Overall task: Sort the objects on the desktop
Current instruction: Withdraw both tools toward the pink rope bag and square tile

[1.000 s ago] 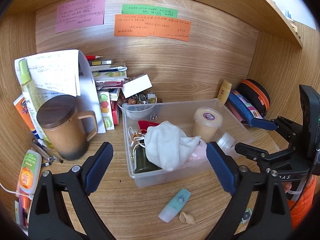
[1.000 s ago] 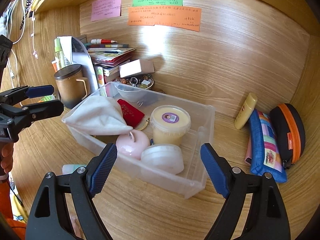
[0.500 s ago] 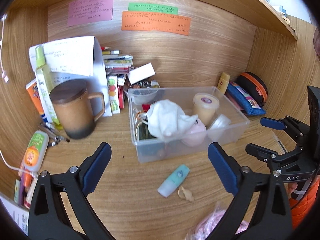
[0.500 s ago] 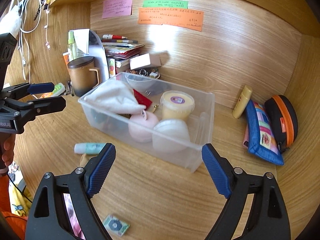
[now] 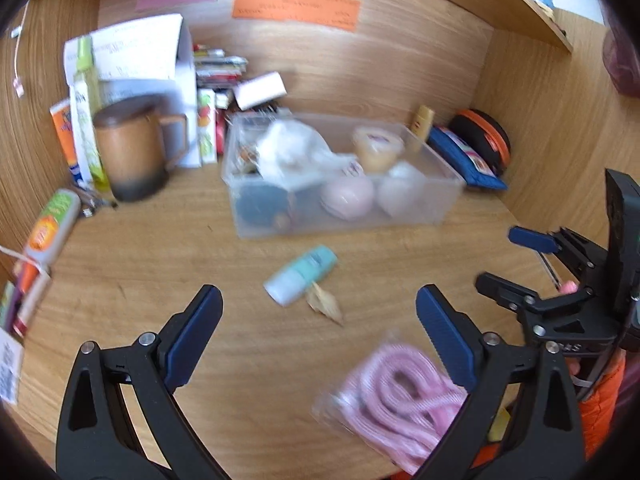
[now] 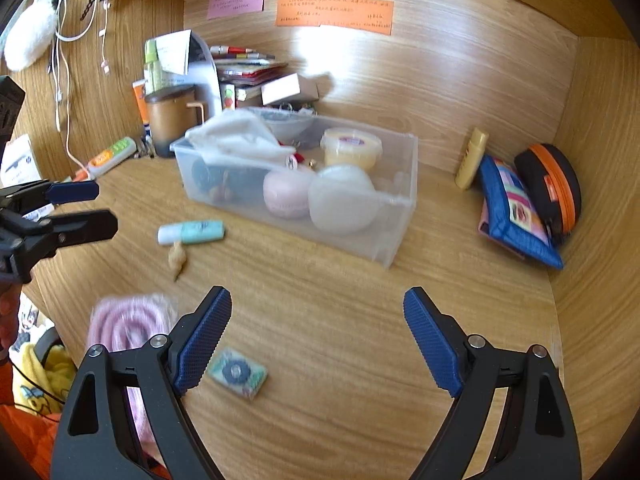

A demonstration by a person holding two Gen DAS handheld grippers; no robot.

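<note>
We see the clear plastic bin (image 5: 344,200) standing toward the back of the wooden desk (image 6: 360,320), already holding a white cloth (image 5: 288,148), a lidded yellow cup (image 6: 351,147), a pink round case (image 6: 286,194) and a white round container (image 6: 340,198). On the desk just in front of the bin lies a mint-green tube (image 5: 301,275), with a small tan shell-like scrap (image 5: 325,304) touching its near side. Nearer the desk's front edge lies a bagged pink coiled cable (image 5: 396,392), blurred in both views, and near it a small green-and-white square packet (image 6: 237,374).

Our left gripper (image 5: 318,332) hovers above the desk with its 2 blue-padded fingers wide apart and nothing between them; the tube and scrap lie beyond its tips. Our right gripper (image 6: 316,340) is likewise spread and empty, above bare wood in front of the bin, the packet just beside its left finger.

Left of the bin stands a brown lidded mug (image 5: 130,148), with a stack of books (image 6: 248,68) behind it. To the right, against the back wall, lean a yellow tube (image 6: 472,158), a blue patterned pouch (image 6: 516,212) and a black-and-orange zip case (image 6: 550,188). 3 coloured notes (image 6: 334,10) are stuck on the back panel.
</note>
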